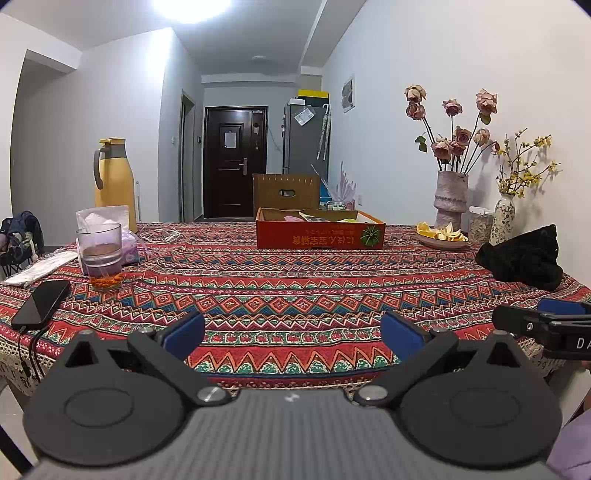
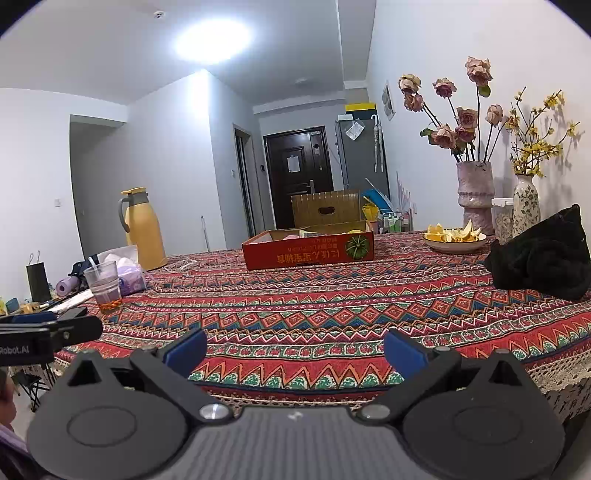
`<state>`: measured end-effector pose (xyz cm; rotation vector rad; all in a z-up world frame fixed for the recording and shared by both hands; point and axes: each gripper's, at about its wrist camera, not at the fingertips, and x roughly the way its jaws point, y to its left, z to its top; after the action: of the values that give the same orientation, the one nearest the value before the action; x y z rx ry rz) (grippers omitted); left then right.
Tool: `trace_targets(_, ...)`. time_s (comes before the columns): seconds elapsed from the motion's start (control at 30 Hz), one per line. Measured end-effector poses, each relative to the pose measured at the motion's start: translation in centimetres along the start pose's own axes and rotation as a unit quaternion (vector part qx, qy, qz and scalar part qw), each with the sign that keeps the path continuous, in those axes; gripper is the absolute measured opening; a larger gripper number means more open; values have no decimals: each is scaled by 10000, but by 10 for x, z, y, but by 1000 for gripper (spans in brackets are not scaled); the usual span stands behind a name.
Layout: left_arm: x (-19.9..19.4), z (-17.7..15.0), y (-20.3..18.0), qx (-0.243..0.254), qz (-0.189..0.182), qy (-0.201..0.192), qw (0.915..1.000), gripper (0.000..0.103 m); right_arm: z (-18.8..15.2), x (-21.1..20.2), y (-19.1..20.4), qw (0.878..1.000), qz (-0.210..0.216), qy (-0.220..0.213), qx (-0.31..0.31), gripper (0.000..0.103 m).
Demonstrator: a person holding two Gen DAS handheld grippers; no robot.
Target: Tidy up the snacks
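Table covering, a red zigzag-patterned woven cloth (image 1: 295,295), is spanning both views. Shallow red cardboard tray (image 1: 320,233) holding the snack packets is sitting at the far centre. Black fabric bag (image 2: 543,258) is lying at the right. Left gripper (image 1: 291,332) and right gripper (image 2: 295,349) are hovering near the front edge, blue-padded jaws spread apart, gripping nothing.

White walls, bright ceiling light (image 1: 192,7), dark door (image 1: 234,162) beyond
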<state>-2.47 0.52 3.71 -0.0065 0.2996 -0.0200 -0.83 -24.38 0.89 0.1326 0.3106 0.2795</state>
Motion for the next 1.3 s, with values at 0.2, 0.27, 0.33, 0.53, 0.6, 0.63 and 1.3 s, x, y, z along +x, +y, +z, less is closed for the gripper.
trace_targets(0.2,0,0,0,-2,-3,3,10000,103,-1,1,0,10000,15,27,9,102)
trace_targets(0.27,0,0,0,0,-5,4,10000,103,-1,1,0,10000,14,29,14,102)
trace_targets(0.33,0,0,0,2,-3,1,10000,103,-1,1,0,10000,17,23,15,102)
trace_targets(0.53,0,-1,0,1,-2,0,10000,103,-2,1,0,10000,18,21,16,102)
trace_targets(0.6,0,-1,0,0,-6,4,10000,103,-2,0,1,10000,16,21,19,102)
trace_targets(0.63,0,-1,-1,-2,-2,2,10000,103,-2,0,1,10000,19,20,16,102)
trace_targets(1.3,-1,-2,0,1,0,6,10000,103,-2,1,2,10000,35,45,11,102)
